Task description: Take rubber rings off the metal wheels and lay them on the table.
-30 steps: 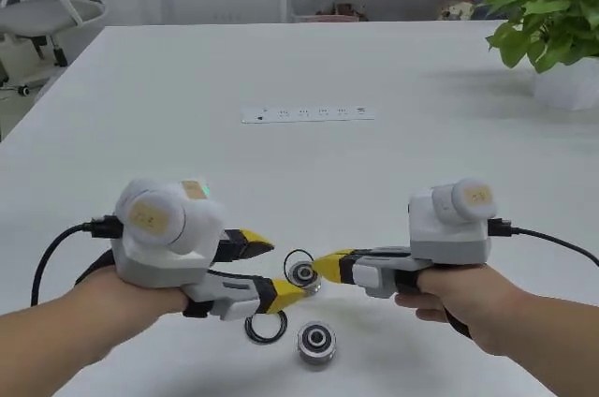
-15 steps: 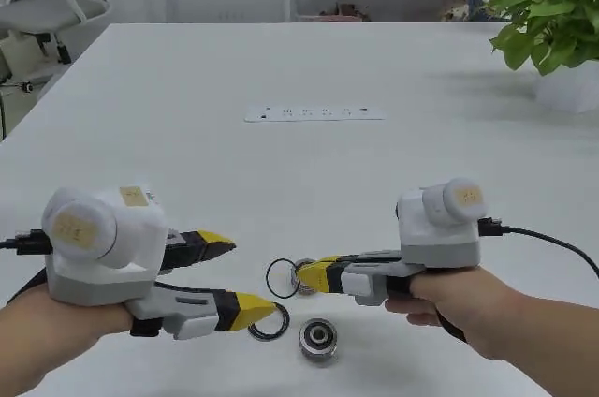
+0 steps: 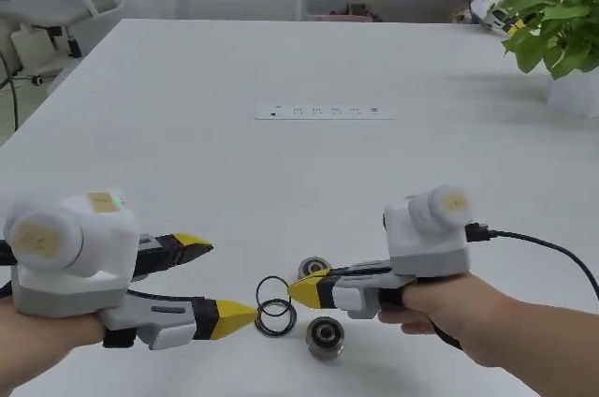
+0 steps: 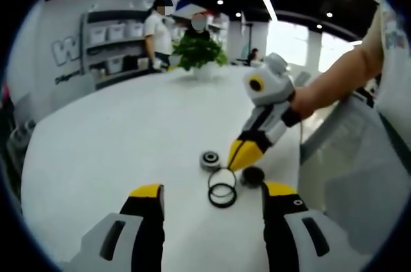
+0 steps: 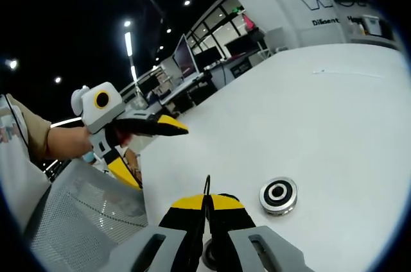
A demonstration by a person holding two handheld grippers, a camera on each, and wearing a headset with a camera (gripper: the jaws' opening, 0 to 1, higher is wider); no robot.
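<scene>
Thin rubber ring [image 3: 271, 288] has come off the far wheel [image 3: 314, 271] since a second ago, and the left tool [image 3: 229, 280] has backed away. The ring is now pinched in the clenched right tool [image 3: 299, 292], overlapping the laid ring [image 3: 274, 317] on the worktop [image 3: 281, 172]. Far wheel and near wheel [image 3: 325, 334] sit just right of the laid ring. Left tool: released, empty, left of the laid ring. Count: two rings, two wheels. Looks nearly done; what's left is to set this ring down.

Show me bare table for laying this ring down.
Free: the wide table between the power strip and the left gripper, and rightward toward the plant. Crowded: by the right gripper, where the far wheel, near wheel and laid ring sit.
</scene>
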